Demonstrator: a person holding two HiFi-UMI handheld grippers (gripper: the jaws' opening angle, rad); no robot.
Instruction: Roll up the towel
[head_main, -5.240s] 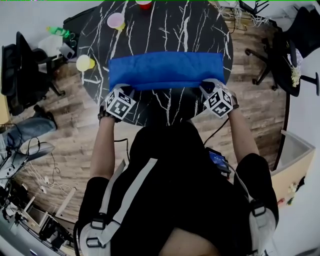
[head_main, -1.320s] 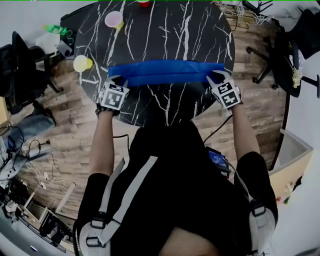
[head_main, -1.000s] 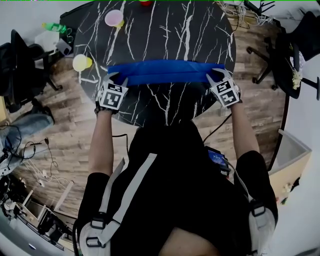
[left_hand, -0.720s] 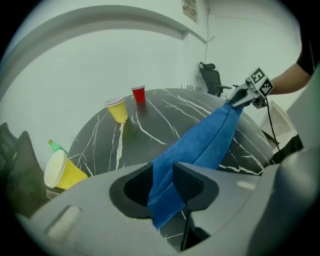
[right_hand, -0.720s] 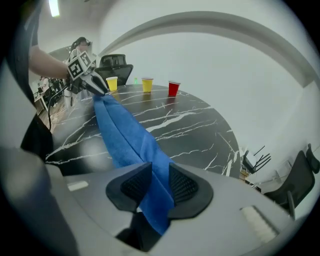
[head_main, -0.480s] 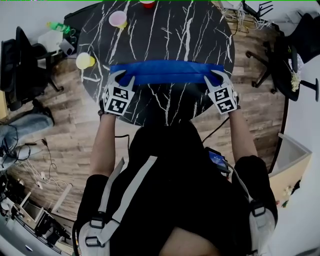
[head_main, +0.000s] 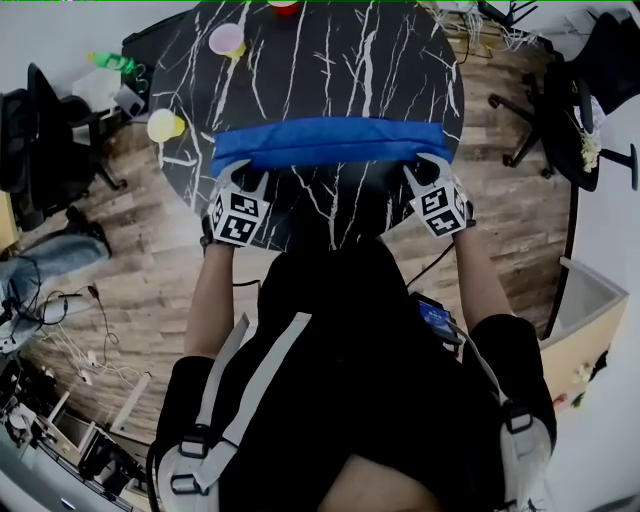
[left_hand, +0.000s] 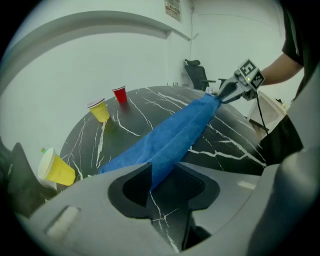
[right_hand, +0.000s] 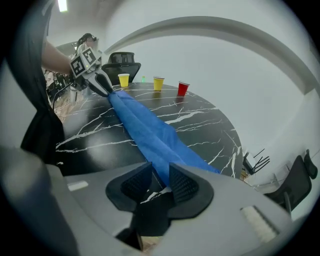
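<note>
The left tool is closed on one end of the blue towel: in the left gripper view a hanging edge of cloth drops into the gap between its dark pads. The right tool grips the other end, its ribbed pads pressed close on a thin fold. Each tool points steeply down at the near side of the table. Between them the towel runs as a long, narrow, folded band, pulled fairly straight from one tool to the other. Its gripped near edge is raised off the black, white-veined top while the far part lies on it. Beyond the towel, towards the table's far left rim, stand two yellow cups and a red cup, well apart from the cloth. Office chairs stand on the wooden floor on both sides of the table.
</note>
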